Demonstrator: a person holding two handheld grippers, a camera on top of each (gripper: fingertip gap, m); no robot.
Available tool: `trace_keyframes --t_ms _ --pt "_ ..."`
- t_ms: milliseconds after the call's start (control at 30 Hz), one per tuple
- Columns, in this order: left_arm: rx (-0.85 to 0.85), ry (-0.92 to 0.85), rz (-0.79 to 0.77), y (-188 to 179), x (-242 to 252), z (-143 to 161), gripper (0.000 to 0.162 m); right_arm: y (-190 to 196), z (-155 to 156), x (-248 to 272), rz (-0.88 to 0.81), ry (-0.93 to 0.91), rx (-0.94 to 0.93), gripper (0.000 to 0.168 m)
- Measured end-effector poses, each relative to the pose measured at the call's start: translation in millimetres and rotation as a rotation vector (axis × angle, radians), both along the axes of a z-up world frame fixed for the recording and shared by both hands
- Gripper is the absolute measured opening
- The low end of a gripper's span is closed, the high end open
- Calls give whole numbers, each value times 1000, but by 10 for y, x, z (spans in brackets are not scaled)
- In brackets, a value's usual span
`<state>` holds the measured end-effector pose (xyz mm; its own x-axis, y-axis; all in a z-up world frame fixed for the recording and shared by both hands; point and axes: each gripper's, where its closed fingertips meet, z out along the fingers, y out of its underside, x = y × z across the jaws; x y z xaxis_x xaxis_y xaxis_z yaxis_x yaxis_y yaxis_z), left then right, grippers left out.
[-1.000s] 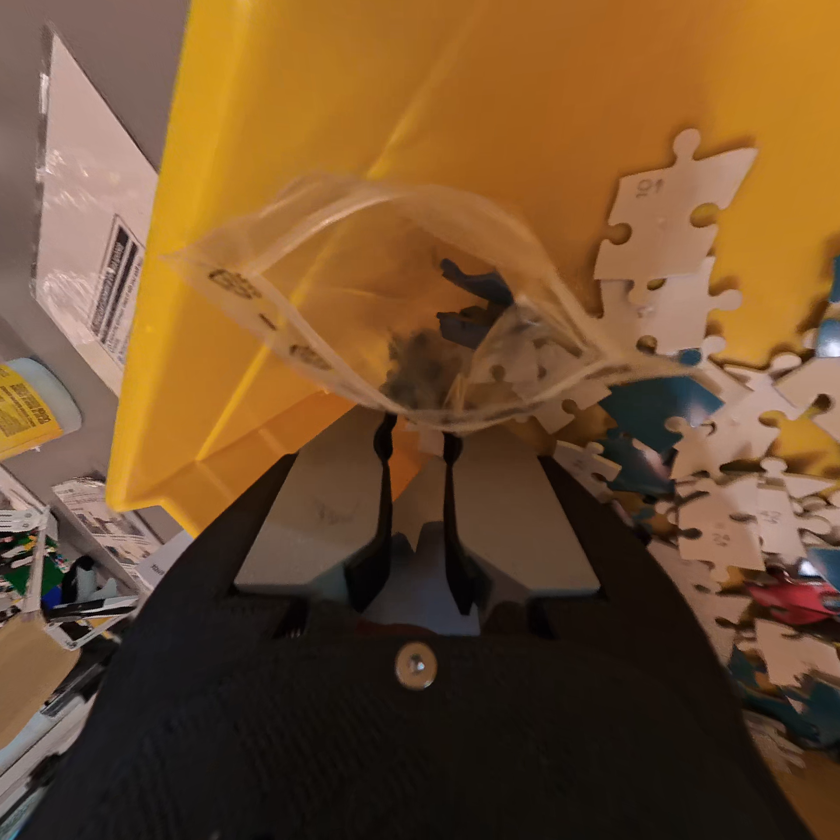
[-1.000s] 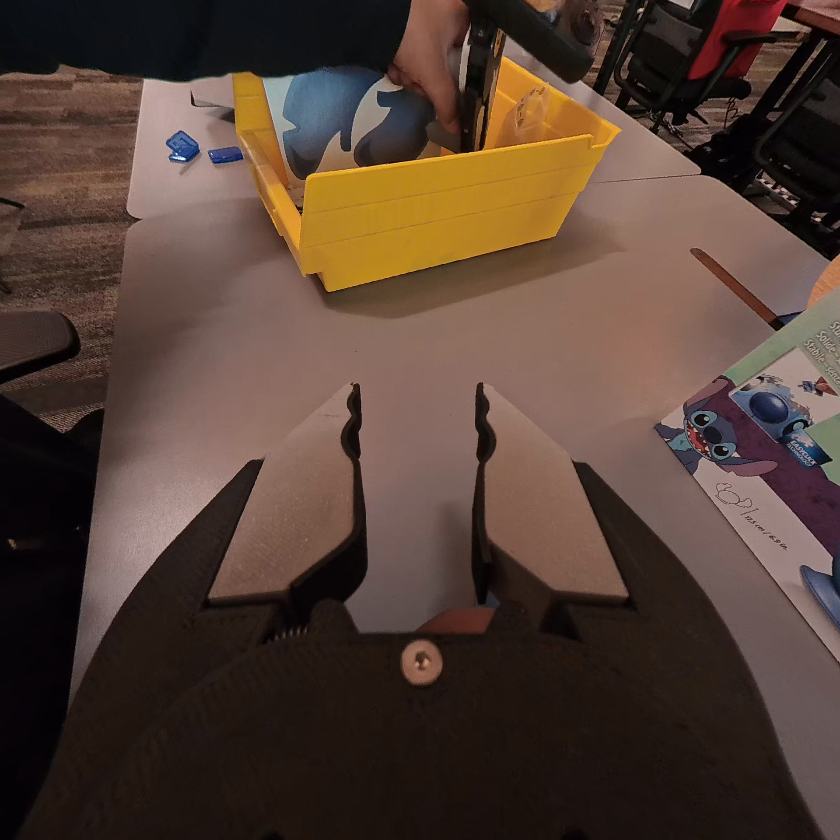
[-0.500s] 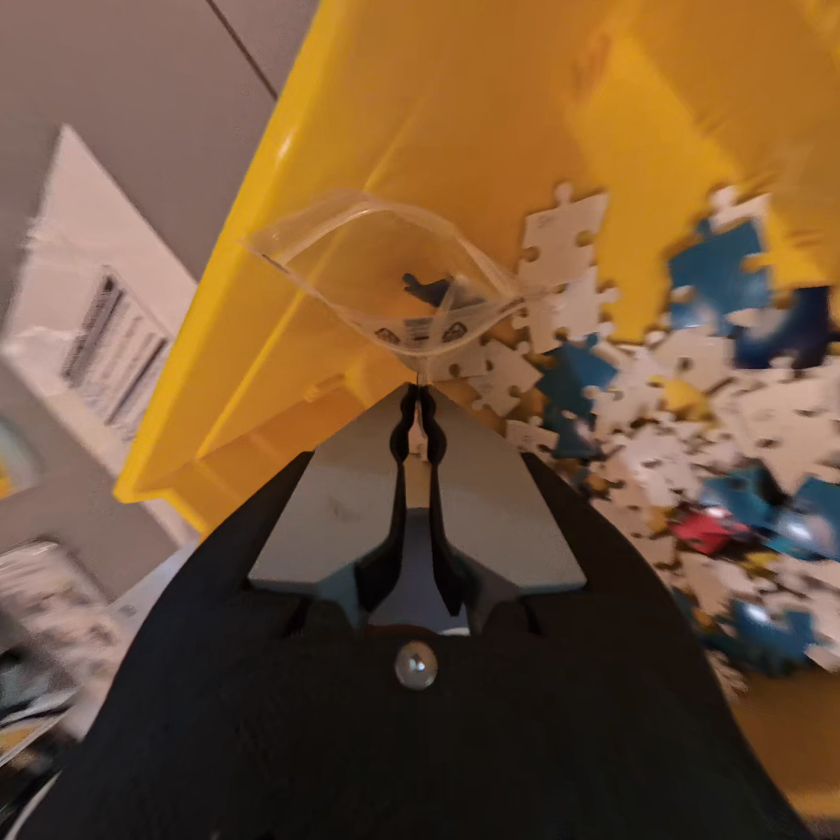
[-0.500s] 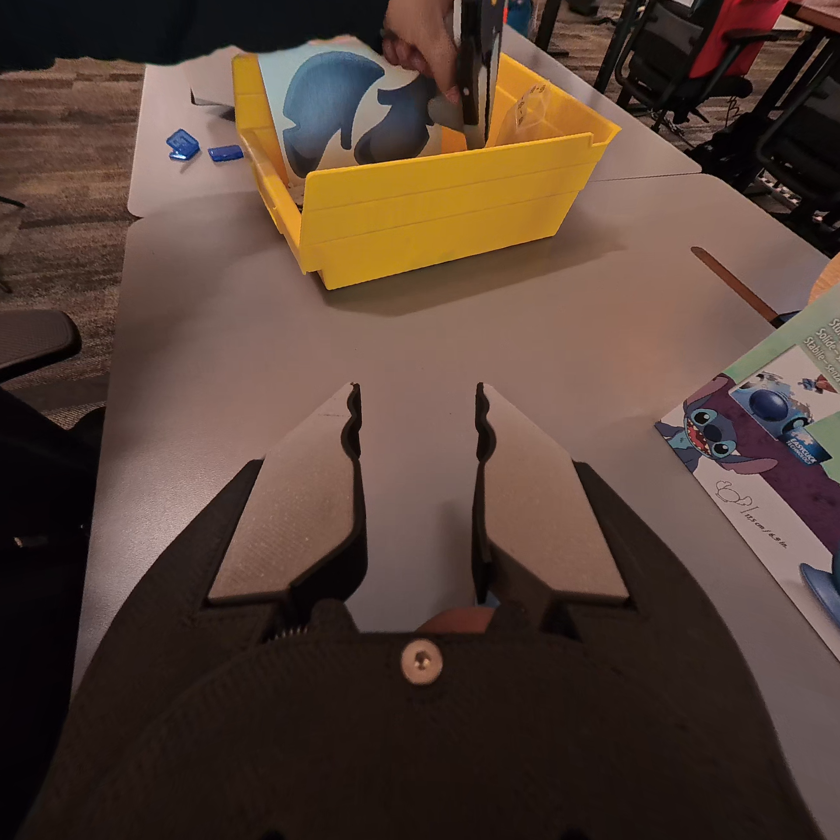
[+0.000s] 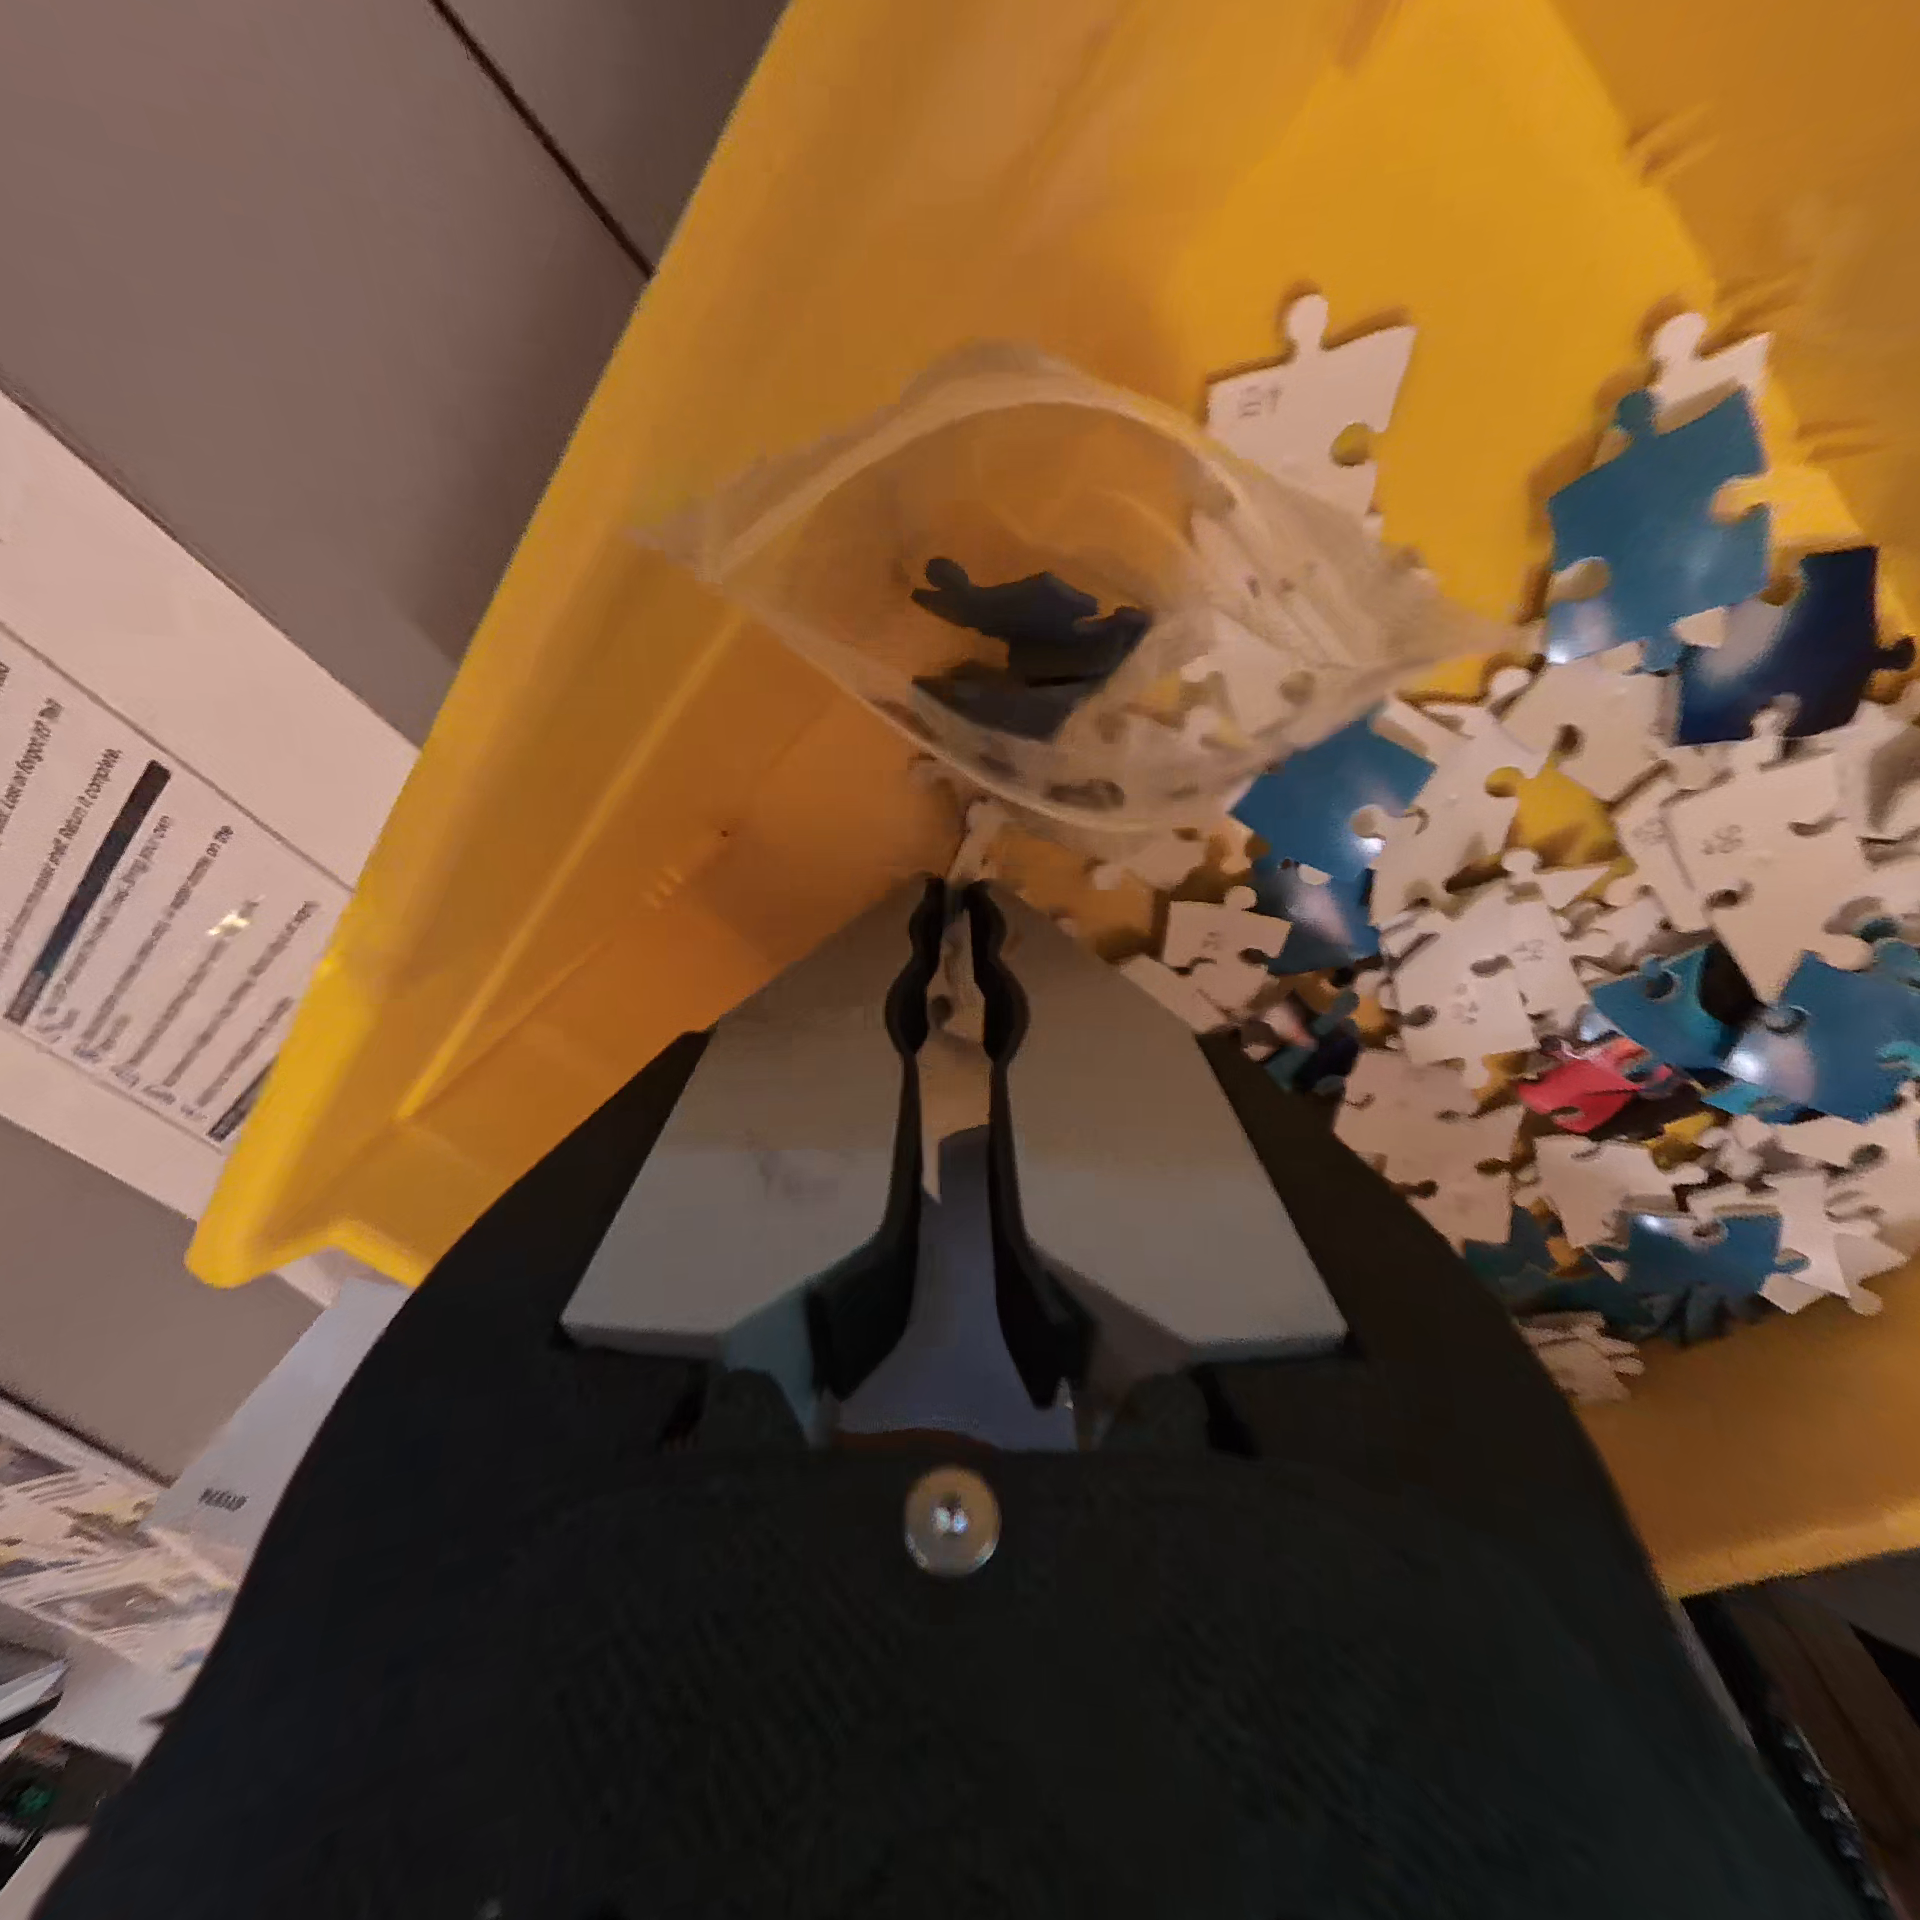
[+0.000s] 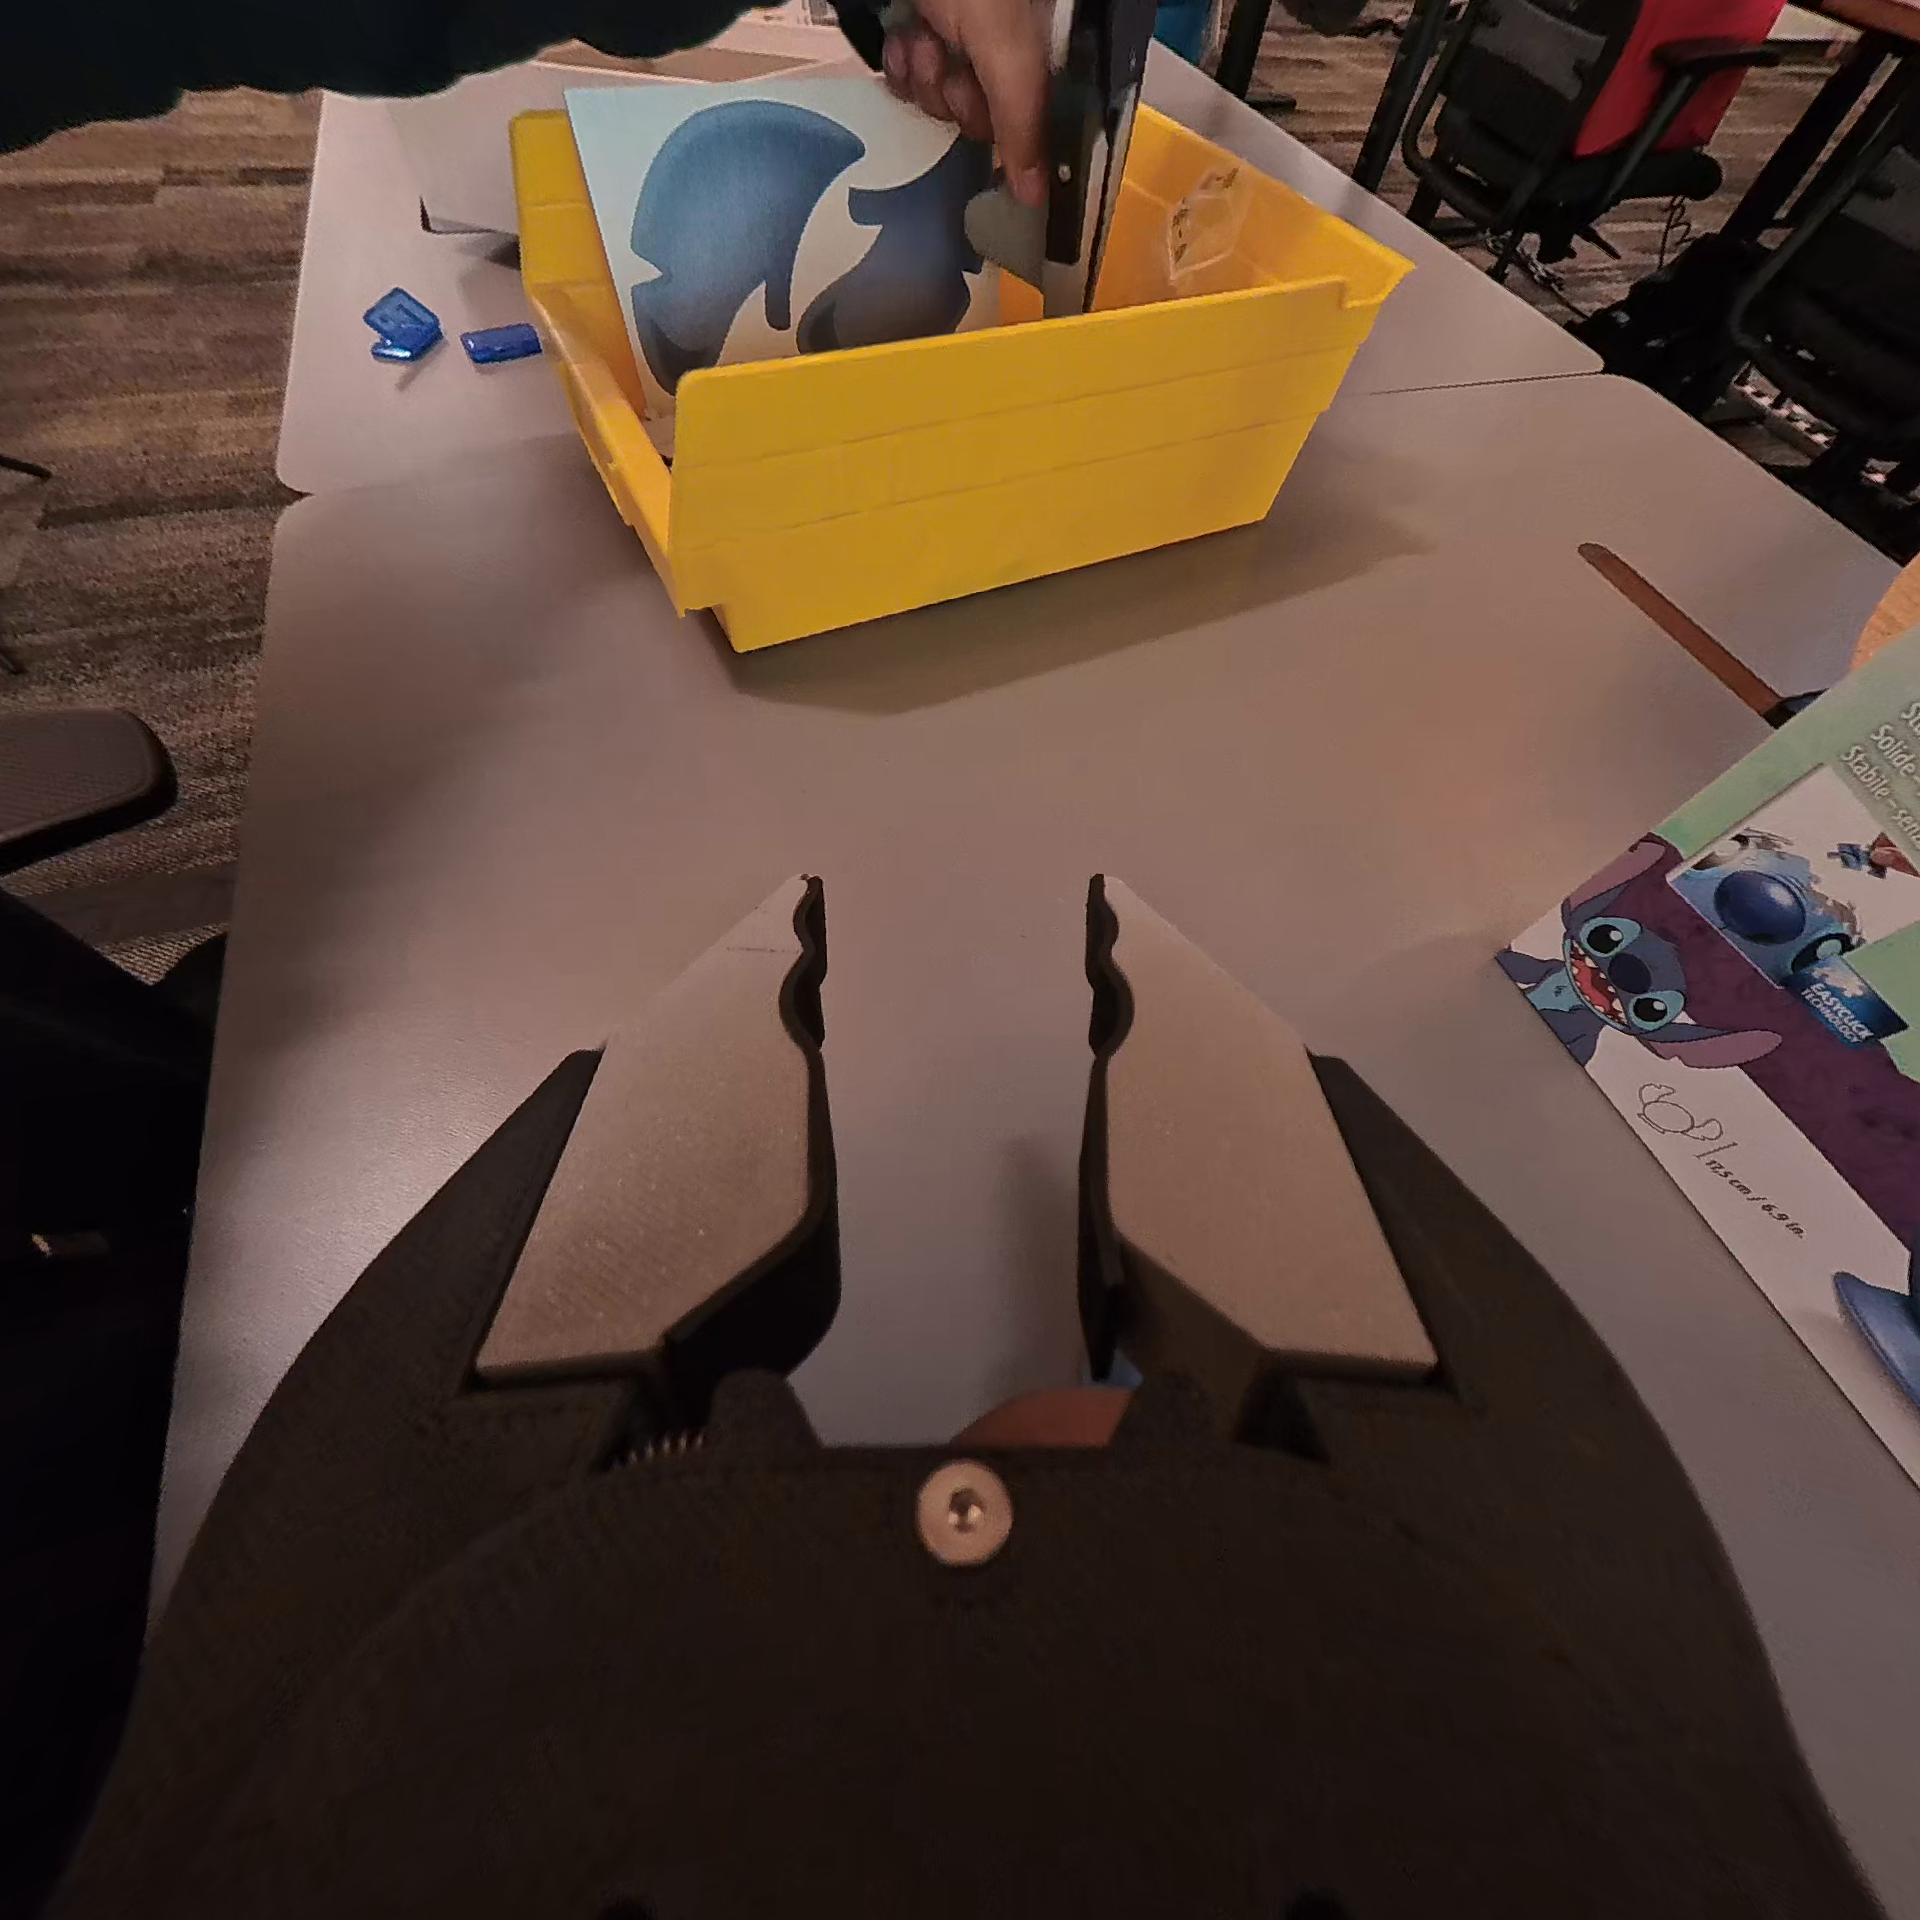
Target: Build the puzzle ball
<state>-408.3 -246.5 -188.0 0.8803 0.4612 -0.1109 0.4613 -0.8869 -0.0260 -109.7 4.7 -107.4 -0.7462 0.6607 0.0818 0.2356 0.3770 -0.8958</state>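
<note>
In the left wrist view my left gripper (image 5: 954,894) is shut on the edge of a clear plastic bag (image 5: 1049,644) with a few dark blue puzzle pieces inside. It holds the bag inside a yellow bin (image 5: 644,727), above a heap of loose blue and white puzzle pieces (image 5: 1621,935). In the right wrist view my right gripper (image 6: 954,904) is open and empty above the grey table (image 6: 935,748). The yellow bin (image 6: 987,478) stands farther back, with a hand and the left gripper (image 6: 1091,197) reaching into it, and the bag (image 6: 1200,223) showing beside them.
A blue picture sheet (image 6: 769,239) leans in the bin's left end. Two small blue plastic parts (image 6: 447,332) lie left of the bin. A printed puzzle box (image 6: 1766,997) lies at the right table edge. Office chairs (image 6: 1621,135) stand beyond the table.
My left gripper closed on the bag's edge and lifted it, with the view swinging over the loose pieces. My right gripper has not moved.
</note>
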Motion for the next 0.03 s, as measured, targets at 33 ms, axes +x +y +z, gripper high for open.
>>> trace_keyframes --t_ms 33 --pt "-18 19 10 -17 -51 -4 4 6 -1 -2 -1 -1 -1 47"
